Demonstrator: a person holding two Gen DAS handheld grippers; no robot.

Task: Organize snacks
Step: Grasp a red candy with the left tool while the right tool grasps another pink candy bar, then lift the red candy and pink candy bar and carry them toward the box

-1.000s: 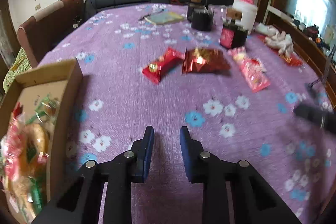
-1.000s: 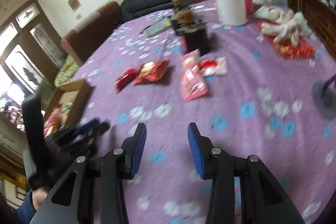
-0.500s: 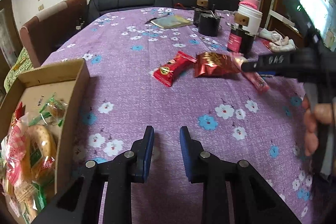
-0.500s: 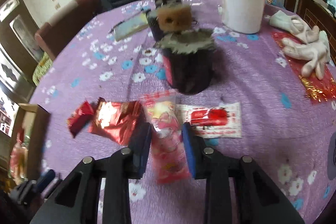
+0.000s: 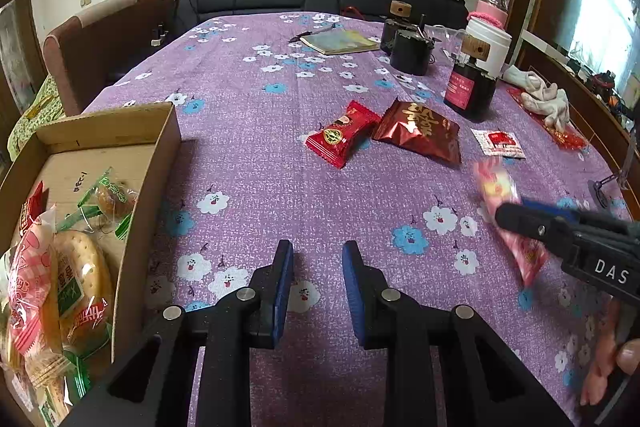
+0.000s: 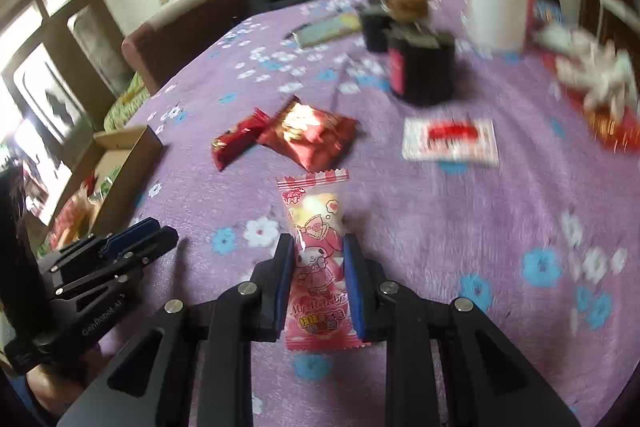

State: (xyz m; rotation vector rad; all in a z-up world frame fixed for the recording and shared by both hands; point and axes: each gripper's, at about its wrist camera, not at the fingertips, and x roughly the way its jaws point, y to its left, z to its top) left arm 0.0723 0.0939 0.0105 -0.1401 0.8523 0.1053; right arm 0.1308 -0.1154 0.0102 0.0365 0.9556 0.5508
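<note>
My right gripper [image 6: 316, 241] has its jaws closing on a pink cartoon snack packet [image 6: 316, 219], whose sides the blue pads press. The left wrist view shows that packet [image 5: 496, 187] blurred and lifted off the cloth at the right gripper [image 5: 504, 215]. On the purple cloth lie a red candy packet [image 5: 340, 135], a dark red foil packet [image 5: 418, 131] and a white-and-red sachet [image 5: 498, 143]. A cardboard box [image 5: 160, 155] at the left holds several wrapped snacks. My left gripper [image 5: 318, 247] hovers beside the box, its fingers nearly together with nothing between them.
A dark jar [image 5: 468, 91], a white canister [image 5: 486, 43], a black container [image 5: 410, 51] and a notebook [image 5: 340, 43] stand at the far side. White gloves [image 5: 544, 99] lie at the right edge. A brown chair [image 5: 104, 39] stands behind the box.
My right gripper reached in among the snacks, closed on the pink packet, and drew it back off the cloth toward the near side. The left gripper stayed put.
</note>
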